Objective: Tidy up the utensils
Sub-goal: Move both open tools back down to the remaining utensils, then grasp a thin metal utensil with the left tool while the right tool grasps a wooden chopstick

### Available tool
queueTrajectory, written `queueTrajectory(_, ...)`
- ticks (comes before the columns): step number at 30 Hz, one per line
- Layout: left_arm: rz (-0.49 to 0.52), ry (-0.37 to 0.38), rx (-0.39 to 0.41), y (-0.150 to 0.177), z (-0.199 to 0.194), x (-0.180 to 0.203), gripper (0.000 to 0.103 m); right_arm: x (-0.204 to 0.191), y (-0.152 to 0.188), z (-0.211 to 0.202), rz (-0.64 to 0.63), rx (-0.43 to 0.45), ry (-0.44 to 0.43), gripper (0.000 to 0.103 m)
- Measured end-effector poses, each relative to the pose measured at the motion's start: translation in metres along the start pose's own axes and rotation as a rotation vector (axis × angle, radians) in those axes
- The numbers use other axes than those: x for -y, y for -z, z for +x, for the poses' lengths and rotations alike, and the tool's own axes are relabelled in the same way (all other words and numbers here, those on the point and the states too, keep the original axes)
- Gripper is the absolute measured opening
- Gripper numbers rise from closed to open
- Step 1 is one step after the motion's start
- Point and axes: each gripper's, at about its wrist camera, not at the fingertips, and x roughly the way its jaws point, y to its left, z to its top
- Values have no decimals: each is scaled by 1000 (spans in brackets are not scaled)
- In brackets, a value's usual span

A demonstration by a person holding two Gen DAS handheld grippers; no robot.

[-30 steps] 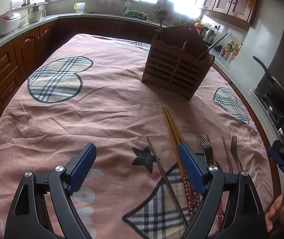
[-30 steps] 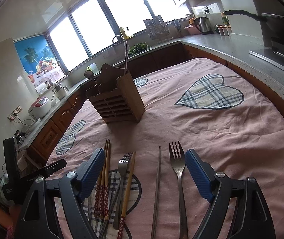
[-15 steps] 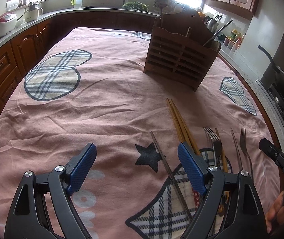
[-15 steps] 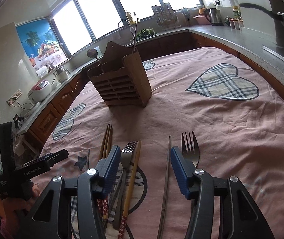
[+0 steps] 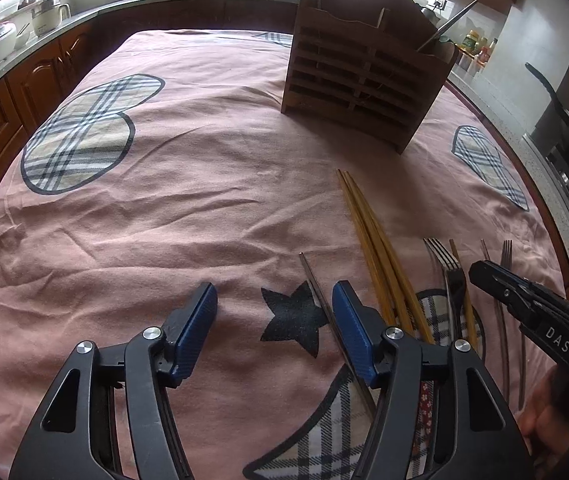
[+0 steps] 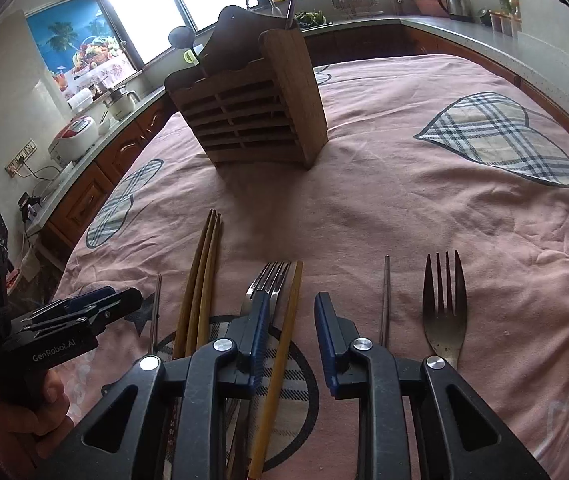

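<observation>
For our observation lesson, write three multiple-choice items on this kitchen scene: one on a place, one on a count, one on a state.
1. Where does the wooden holder stand?
A. On a shelf
B. On the pink cloth, beyond the utensils
C. On the floor

2. How many forks lie on the cloth?
A. Two
B. Four
C. None

3. What lies between the jaws of the right gripper?
A. A fork
B. One wooden chopstick
C. Nothing

Answers:
1 B: its base rests on the cloth, past the tips of the utensils.
2 A: one lies partly under the right gripper, and the other lies apart at the right.
3 B: the jaws are closing with the single chopstick running between them, the pads not yet pressing on it.
</observation>
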Motion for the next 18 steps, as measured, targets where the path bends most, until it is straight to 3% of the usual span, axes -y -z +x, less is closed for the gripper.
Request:
queueTrajectory(13, 134, -86, -8, -2, 18, 22, 58, 1, -18, 23, -43, -45, 42, 17)
queueTrajectory(18, 149, -78, -3, -1, 17, 21, 56, 4, -17, 25, -73, -74, 60, 16)
